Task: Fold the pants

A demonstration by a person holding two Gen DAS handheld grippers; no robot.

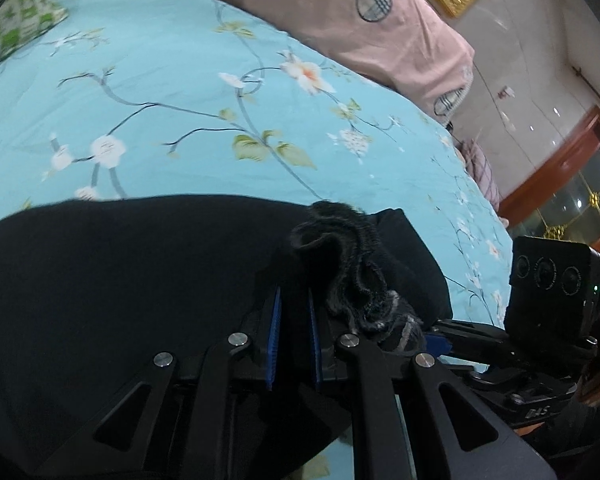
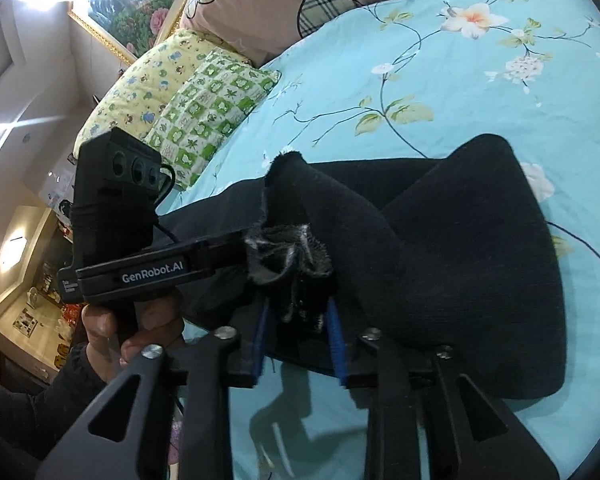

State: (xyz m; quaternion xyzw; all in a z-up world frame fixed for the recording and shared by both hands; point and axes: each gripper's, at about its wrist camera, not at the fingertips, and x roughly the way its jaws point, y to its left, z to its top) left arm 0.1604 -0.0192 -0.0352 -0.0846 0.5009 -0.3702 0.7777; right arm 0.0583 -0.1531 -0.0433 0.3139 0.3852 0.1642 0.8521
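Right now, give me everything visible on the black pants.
The black knit pants lie partly folded on the light blue floral bedsheet, layers overlapping. The fabric looks soft and thick, with a fuzzy grey-flecked fleece lining showing at a bunched, ruffled edge. The left hand-held gripper is shut on cloth next to that edge. The right hand-held gripper has the bunch between its blue pads, which stand apart, not pressing.

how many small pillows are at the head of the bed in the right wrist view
2. The yellow cartoon-print pillow lies against the pink quilt nearest the bed's edge; the green checked pillow overlaps it, lying on the blue floral sheet. More may be hidden out of frame.
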